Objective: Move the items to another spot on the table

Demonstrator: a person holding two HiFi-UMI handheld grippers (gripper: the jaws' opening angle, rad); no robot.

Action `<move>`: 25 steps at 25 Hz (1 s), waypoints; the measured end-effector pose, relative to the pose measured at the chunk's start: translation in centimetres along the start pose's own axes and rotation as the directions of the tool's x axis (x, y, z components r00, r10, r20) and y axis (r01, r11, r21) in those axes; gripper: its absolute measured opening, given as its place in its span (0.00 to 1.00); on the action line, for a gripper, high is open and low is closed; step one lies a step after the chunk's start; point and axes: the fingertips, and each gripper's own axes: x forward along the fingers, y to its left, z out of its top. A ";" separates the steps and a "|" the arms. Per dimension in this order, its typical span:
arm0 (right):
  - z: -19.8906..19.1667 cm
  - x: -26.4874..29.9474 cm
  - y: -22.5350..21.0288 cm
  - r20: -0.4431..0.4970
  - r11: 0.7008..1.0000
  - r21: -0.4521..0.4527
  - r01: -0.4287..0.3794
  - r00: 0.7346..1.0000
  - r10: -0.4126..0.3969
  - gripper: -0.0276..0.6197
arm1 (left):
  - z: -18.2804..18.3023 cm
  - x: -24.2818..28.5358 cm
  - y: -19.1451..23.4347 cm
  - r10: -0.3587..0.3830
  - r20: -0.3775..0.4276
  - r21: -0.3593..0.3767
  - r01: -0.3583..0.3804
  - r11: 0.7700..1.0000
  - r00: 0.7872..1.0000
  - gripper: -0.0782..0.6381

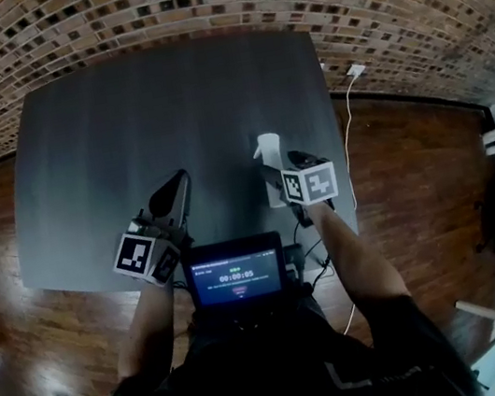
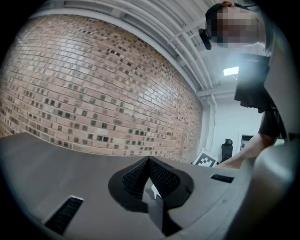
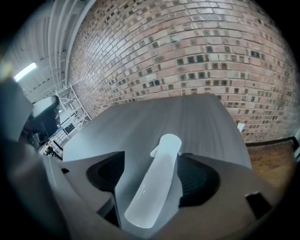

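A white plastic bottle [image 1: 268, 153] with a small spout at its cap lies near the right front of the dark grey table [image 1: 164, 103]. In the right gripper view the bottle [image 3: 157, 183] runs lengthwise between the jaws, cap end away from me. My right gripper [image 1: 282, 169] [image 3: 152, 157] is open wide around it, with a gap showing at the left pad. My left gripper [image 1: 178, 181] [image 2: 149, 161] is shut, its tips meeting in a point with nothing held, low over the table's front left.
The table's right edge [image 1: 337, 139] runs close beside the bottle. A white plug and cable [image 1: 354, 72] lie on the wooden floor [image 1: 414, 172] beyond it. A small screen [image 1: 237, 275] sits at my chest. A brick wall [image 3: 187, 51] stands behind the table.
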 end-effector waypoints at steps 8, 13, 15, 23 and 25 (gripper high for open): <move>-2.9 3.9 -1.9 -0.146 0.996 -0.031 0.087 0.985 -0.091 0.60 | -2.7 1.4 0.3 -0.025 -0.036 -0.021 0.024 0.999 0.999 0.10; -4.3 5.2 -2.2 -0.196 0.992 -0.017 0.125 0.973 -0.126 0.57 | -3.4 1.3 0.9 -0.021 -0.051 -0.034 0.019 0.999 0.998 0.10; -4.7 5.5 -2.6 -0.206 0.991 0.003 0.135 0.970 -0.131 0.57 | -3.4 1.3 1.2 -0.021 -0.049 -0.038 0.019 0.999 0.999 0.10; -5.2 6.5 -2.6 -0.227 0.989 0.017 0.146 0.964 -0.139 0.56 | -4.3 1.4 2.0 -0.016 -0.062 -0.051 0.013 0.999 0.998 0.10; -5.3 6.6 -2.8 -0.227 0.987 0.026 0.159 0.962 -0.149 0.53 | -4.3 1.5 1.9 -0.026 -0.049 -0.053 0.024 0.998 0.998 0.10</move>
